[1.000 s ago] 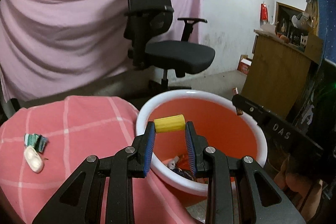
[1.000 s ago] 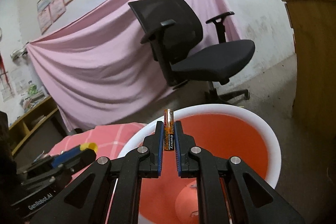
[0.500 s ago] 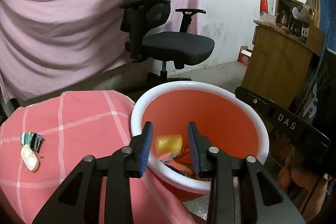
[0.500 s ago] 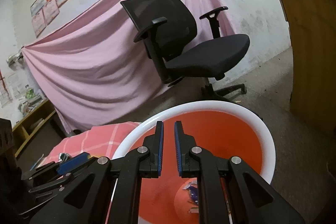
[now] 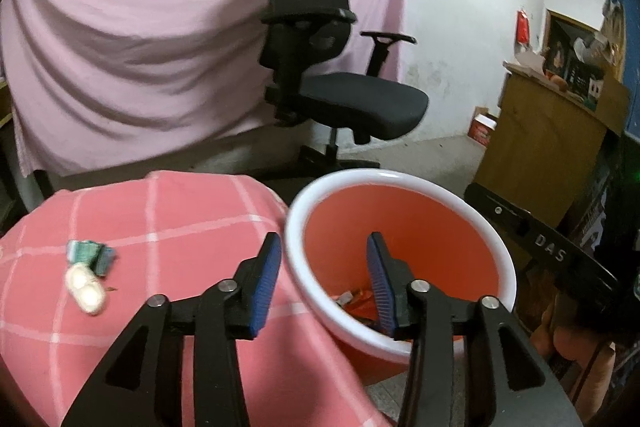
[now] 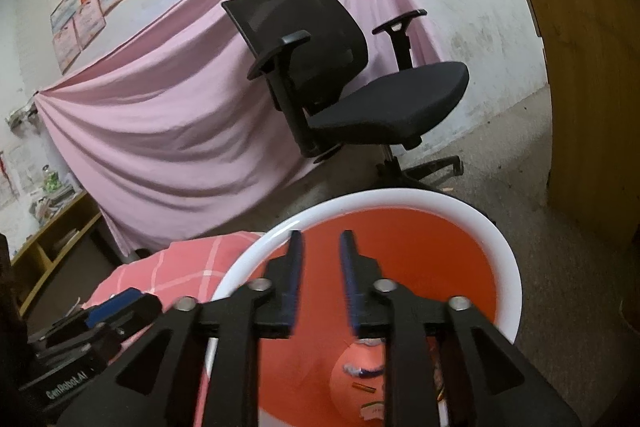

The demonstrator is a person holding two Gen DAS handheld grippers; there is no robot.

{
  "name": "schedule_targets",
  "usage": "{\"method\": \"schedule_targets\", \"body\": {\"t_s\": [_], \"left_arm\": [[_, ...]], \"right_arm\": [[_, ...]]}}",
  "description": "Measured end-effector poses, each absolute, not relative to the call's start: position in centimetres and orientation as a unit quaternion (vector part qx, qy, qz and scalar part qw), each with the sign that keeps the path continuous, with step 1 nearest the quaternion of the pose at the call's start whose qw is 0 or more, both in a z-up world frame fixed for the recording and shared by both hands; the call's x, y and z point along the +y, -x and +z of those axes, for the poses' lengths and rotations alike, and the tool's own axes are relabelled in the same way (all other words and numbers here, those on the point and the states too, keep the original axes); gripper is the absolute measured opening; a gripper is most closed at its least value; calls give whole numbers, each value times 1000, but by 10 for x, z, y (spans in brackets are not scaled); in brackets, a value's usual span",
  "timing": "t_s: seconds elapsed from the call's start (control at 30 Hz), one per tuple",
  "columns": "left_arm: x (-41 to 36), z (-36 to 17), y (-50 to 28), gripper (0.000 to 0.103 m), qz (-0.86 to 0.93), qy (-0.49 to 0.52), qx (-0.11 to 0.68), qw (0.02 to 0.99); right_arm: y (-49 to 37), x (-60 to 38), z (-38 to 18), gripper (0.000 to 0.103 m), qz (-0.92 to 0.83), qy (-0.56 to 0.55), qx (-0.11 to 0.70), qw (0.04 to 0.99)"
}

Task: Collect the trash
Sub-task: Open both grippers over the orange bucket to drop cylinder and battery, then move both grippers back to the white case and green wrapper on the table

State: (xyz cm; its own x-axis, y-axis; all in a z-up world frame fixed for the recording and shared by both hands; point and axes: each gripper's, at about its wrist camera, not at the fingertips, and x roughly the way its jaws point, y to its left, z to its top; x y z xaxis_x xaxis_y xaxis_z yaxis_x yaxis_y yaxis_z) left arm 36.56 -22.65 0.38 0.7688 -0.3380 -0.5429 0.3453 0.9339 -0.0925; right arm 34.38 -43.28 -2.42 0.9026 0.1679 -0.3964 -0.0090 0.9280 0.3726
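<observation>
Trash left on the pink checked cloth (image 5: pixel 180 227), a white blister piece (image 5: pixel 86 289) touching a crumpled green wrapper (image 5: pixel 90 255), looked light and crushable (pinch across the middle), both the left gripper (image 5: pixel 322 283) and right gripper (image 6: pixel 322 281) empty, jaws opening over the bucket (image 5: pixel 400 183).

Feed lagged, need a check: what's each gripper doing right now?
Left gripper: jaws opening, nothing between them, straddling the bin rim.
Right gripper: jaws opening, nothing between them, over the bin.

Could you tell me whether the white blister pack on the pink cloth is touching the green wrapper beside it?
Touching. In the left wrist view, the white blister pack lies with its upper end against the green wrapper, no pink cloth showing between them.
</observation>
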Motion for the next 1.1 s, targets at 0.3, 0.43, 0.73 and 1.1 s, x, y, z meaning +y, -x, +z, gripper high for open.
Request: {"method": "schedule_targets", "body": {"t_s": [0.3, 0.43, 0.73, 1.1], "left_arm": [[-151, 44, -333, 57, -103, 45, 217, 970], [-119, 53, -322, 57, -69, 67, 190, 977], [-58, 63, -282, 90, -3, 96, 114, 989], [-2, 48, -262, 102, 101, 119, 46, 987]], "right_arm": [[-331, -391, 2, 45, 69, -160, 164, 971], [-327, -371, 12, 50, 76, -146, 136, 977], [-321, -333, 31, 84, 89, -154, 77, 981], [-314, -274, 38, 103, 108, -110, 35, 987]]}}
